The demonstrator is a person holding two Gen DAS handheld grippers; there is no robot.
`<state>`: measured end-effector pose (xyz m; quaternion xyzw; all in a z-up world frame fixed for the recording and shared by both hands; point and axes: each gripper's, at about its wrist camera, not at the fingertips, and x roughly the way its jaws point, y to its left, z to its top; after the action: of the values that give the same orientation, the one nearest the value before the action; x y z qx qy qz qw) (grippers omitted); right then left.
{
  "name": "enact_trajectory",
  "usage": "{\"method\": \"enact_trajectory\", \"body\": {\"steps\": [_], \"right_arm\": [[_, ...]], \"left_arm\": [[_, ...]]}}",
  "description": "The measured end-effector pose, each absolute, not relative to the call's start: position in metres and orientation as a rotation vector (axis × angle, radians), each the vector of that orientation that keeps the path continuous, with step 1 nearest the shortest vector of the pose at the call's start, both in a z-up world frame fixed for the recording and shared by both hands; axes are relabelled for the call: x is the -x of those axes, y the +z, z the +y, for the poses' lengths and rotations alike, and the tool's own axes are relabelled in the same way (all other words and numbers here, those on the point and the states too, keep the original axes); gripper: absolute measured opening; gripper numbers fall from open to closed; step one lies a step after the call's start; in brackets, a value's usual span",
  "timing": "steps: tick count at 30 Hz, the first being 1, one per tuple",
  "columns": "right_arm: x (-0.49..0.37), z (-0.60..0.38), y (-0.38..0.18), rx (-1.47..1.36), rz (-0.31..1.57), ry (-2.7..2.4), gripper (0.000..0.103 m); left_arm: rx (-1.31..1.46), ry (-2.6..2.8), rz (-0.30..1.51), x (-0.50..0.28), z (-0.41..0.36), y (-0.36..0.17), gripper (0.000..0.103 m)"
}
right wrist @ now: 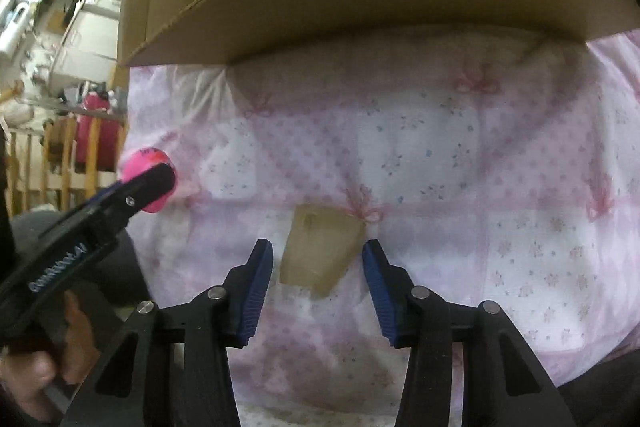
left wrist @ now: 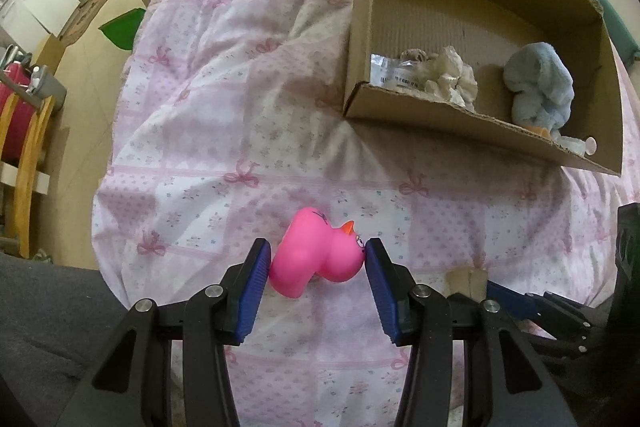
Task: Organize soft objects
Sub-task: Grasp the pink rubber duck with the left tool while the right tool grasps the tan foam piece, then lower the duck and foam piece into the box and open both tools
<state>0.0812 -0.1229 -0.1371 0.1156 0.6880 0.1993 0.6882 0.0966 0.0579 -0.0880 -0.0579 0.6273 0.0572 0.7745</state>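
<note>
A cardboard box (left wrist: 472, 7) on the quilt (left wrist: 224, 107) holds a blue plush (left wrist: 540, 83) and cream fabric (left wrist: 452, 77); left gripper (left wrist: 318, 259) grasps a pink duck (left wrist: 316, 255), right gripper (right wrist: 318, 263) unclenched around a beige block (right wrist: 318, 251).

The left gripper (left wrist: 318, 259), low in the centre of the left wrist view, has its blue pads (left wrist: 258, 267) pressed on both sides of a pink toy (left wrist: 312, 259), while the right gripper (right wrist: 318, 261), low centre in the right wrist view, stands part-open and holds nothing, with a hand (right wrist: 44, 359) at lower left.
</note>
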Motion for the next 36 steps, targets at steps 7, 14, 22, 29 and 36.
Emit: {"method": "enact_trajectory", "body": {"steps": [7,14,22,29,36], "right_arm": [[-0.082,-0.13,-0.127,-0.276,1.495,0.471,0.011],[-0.078,-0.159,-0.09,-0.342,1.344,0.445,0.011],[-0.081,-0.176,-0.079,-0.36,1.295,0.406,0.011],[-0.079,-0.181,-0.053,-0.382,1.221,0.416,0.011],[-0.09,-0.201,0.0,-0.384,1.067,0.423,0.011]], "left_arm": [[0.141,0.108,1.35,-0.097,0.05,-0.089,0.045],[0.137,0.074,1.298,-0.095,0.044,-0.077,0.045],[0.12,0.056,1.289,-0.095,0.038,-0.072,0.045],[0.114,0.008,1.203,-0.087,0.032,-0.041,0.045],[0.09,-0.019,1.076,-0.099,0.023,0.005,0.045]]}}
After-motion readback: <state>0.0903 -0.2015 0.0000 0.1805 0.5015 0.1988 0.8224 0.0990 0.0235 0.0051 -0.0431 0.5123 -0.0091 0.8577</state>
